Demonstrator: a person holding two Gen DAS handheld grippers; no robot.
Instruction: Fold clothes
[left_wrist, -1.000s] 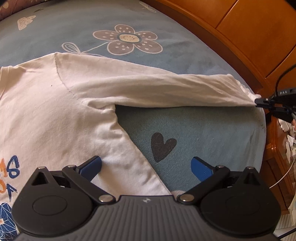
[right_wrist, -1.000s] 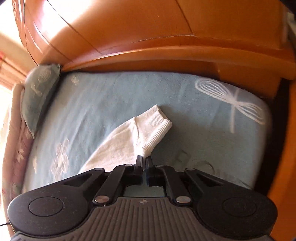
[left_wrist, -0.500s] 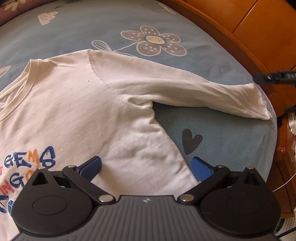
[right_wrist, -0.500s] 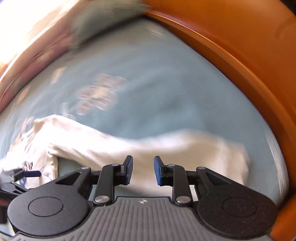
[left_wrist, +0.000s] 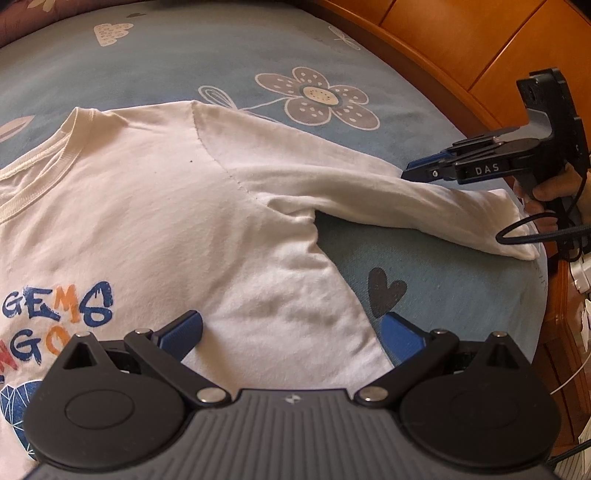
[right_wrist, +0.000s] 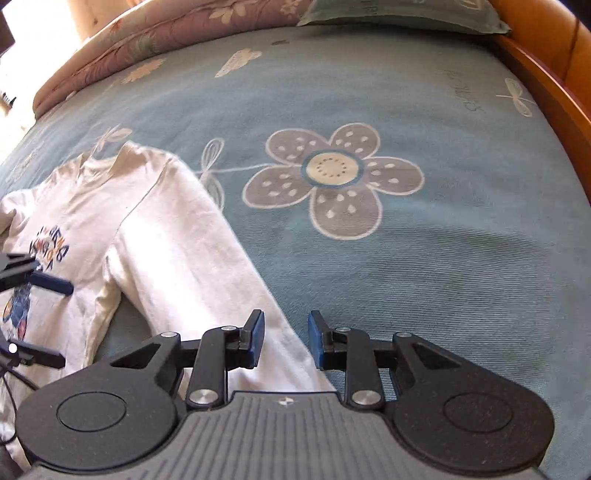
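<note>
A: Where is the shirt lying?

B: A white long-sleeved shirt (left_wrist: 155, 229) is spread flat, front up, on a blue bedsheet (left_wrist: 207, 51) printed with flowers and hearts. Its chest print, in blue and orange letters, sits toward the lower left of the left wrist view. One sleeve (left_wrist: 406, 199) stretches straight out to the right, its cuff close to the bed's edge by the wooden bed frame (left_wrist: 436, 55).

A: And the left gripper?

B: The left gripper (left_wrist: 291, 330) hovers over the shirt's side hem with its blue pads spread wide. Nothing is pinched; one pad is over the white cloth, the other over the sheet beside a dark heart.

A: The right one?

B: The right gripper (right_wrist: 282, 341) points down at the sleeve. Its pads stand a little apart, with the sleeve's edge lying on the bed below the gap, not clamped. In the left wrist view a person's hand (left_wrist: 554, 188) holds its handle, the tips just above the sleeve.

A: Anything else on the bed?

B: A pillow (right_wrist: 402, 14) and a pinkish floral quilt (right_wrist: 122, 44) at the far end.
</note>
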